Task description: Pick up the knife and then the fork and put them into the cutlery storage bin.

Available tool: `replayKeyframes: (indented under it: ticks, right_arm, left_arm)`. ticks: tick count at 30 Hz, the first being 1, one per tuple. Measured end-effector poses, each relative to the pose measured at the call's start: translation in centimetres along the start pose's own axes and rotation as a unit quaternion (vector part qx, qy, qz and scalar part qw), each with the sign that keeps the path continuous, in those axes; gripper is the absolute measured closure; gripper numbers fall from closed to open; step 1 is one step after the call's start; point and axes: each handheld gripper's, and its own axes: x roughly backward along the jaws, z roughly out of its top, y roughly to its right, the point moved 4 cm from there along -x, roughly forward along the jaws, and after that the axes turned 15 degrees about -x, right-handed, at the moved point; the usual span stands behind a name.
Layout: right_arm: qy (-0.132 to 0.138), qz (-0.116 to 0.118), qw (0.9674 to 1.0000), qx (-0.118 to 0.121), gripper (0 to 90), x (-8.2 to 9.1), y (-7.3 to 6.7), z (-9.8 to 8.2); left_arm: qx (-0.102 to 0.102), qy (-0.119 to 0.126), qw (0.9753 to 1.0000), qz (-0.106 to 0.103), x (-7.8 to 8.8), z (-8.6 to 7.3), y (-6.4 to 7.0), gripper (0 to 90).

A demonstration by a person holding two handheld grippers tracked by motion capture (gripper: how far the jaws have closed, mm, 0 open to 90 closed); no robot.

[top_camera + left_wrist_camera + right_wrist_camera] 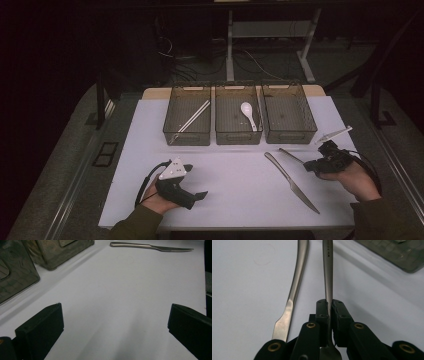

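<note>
Cutlery was being sorted, apparently: chopsticks (pixel 194 117) and a spoon (pixel 248 115) lay in bins (pixel 239 136) at upper centre. A fork (pixel 327 267) was clamped by the right gripper (pixel 330 312) at centre right, beside the knife (pixel 291 181). The left gripper (pixel 186 192), jaws apart, was held empty at lower left. A white utensil (pixel 334 134) remained outside.

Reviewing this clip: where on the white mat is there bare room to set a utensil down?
Widest free patch: between the left tool, the bins' front edge and the knife. The right bin also looks empty. Crowded: the right side, where the right tool grips a metal utensil beside the knife.
</note>
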Motion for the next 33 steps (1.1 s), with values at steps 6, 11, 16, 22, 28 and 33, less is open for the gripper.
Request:
replayKeyframes:
  ticks: [6,11,16,22,28,33]
  right_arm:
    - [0.031,0.013,0.9994,-0.007,83.8,1.0,0.4,0.2]
    - [0.057,0.026,0.9979,-0.016,83.7,1.9,0.6,0.4]
    - [0.08,0.03,0.996,-0.024,83.8,2.7,0.8,0.7]
    - [0.098,0.036,0.9941,-0.026,83.8,3.5,0.7,1.2]
    - [0.109,0.036,0.993,-0.027,83.8,4.0,0.8,2.0]
    - [0.116,0.032,0.9923,-0.029,83.8,4.1,0.9,2.8]
  left_arm:
    - [0.0,0.001,1.0,0.0,0.0,0.0,0.0,0.0]
    - [0.002,0.001,1.0,0.0,0.0,0.0,0.0,0.0]
    - [0.001,-0.002,1.0,0.0,-0.1,0.0,0.0,0.0]
    - [0.001,-0.002,1.0,0.0,-0.1,0.0,0.0,0.0]
    - [0.002,-0.002,1.0,0.0,-0.1,0.0,0.0,0.0]
    - [0.004,-0.001,1.0,0.001,-0.1,0.0,0.0,0.0]
